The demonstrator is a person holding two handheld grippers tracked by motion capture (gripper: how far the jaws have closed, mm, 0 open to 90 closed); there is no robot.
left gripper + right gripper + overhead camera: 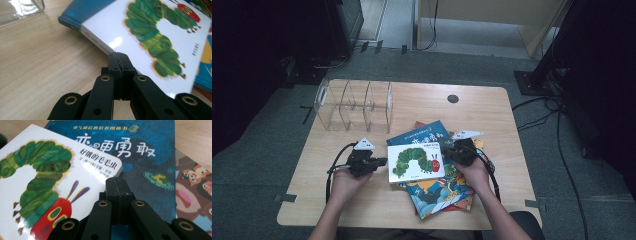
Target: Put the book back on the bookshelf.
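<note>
A white picture book with a green caterpillar (414,161) lies on top of a loose pile of children's books (439,192) at the table's middle right. My left gripper (382,161) is shut, its tips at the book's left edge (100,45), with nothing between the jaws. My right gripper (446,154) is shut too, its tips at the white book's right edge (117,168), over a dark blue book (140,157). Whether either tip touches the book I cannot tell.
A clear acrylic rack with upright dividers (354,106) stands at the table's back left. A small dark round hole (453,98) sits near the back edge. Bare wood (327,200) lies at the front left. Cables trail from both grippers.
</note>
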